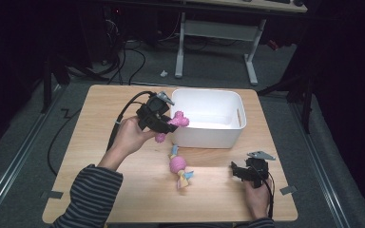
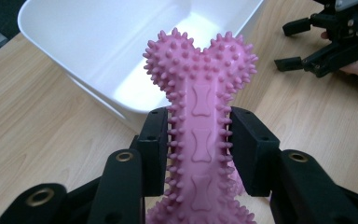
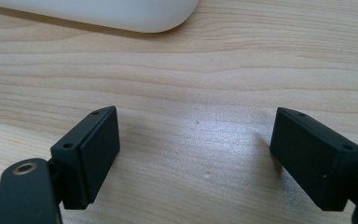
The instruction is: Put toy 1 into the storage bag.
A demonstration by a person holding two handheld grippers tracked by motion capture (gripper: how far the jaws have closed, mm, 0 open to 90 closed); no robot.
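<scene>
1. Step in hand: carrying the pink bone toy (image 2: 200, 126) to the white bin (image 1: 209, 118). Left gripper (image 1: 164, 124) pinches the toy's shaft, its knobby end level with the bin's near left rim.
2. Right gripper (image 3: 196, 154) is spread, empty, low over the table (image 1: 100, 142) (idle).
3. Next, as I judge: get the toy past the rim, then release.
4. Rope toy (image 1: 178, 167) lies on the table, likely next.

Wooden table (image 1: 123, 190) – white bin (image 1: 209, 135), pink rope toy (image 1: 178, 167).
</scene>
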